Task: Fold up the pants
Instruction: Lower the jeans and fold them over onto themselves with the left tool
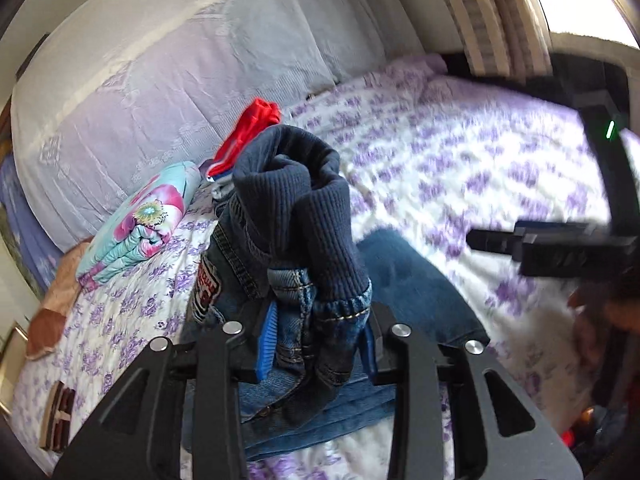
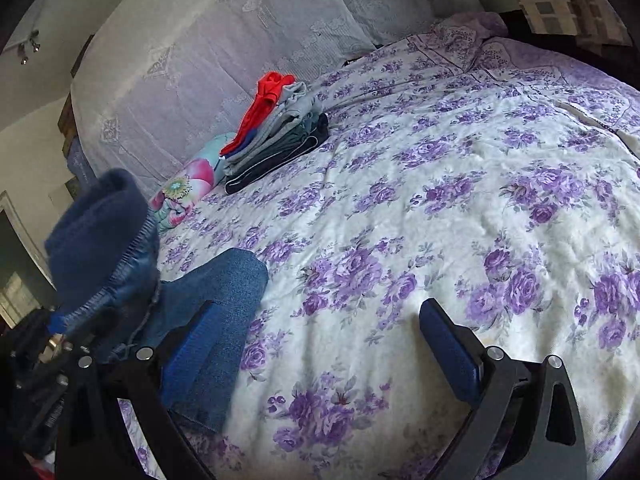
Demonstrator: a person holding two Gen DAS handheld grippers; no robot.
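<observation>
The pants are small blue jeans [image 1: 304, 280] with a dark navy ribbed waistband [image 1: 296, 200] and a patch on one side. My left gripper [image 1: 316, 344] is shut on the bunched waist and holds it up above the bed, waistband standing upright. The legs [image 1: 416, 280] lie flat on the bedspread below. In the right wrist view the raised waist [image 2: 104, 240] is at the left and a leg [image 2: 216, 312] lies on the bed under the left finger. My right gripper [image 2: 316, 356] is open and empty, low over the bedspread beside the jeans.
A bed with a purple flowered bedspread [image 2: 440, 200] fills the view. A stack of folded clothes with a red piece on top [image 2: 276, 132] and a folded floral blanket [image 2: 188, 188] lie near the white headboard [image 2: 200, 52]. A small brown item [image 1: 58, 420] lies at the bed's left.
</observation>
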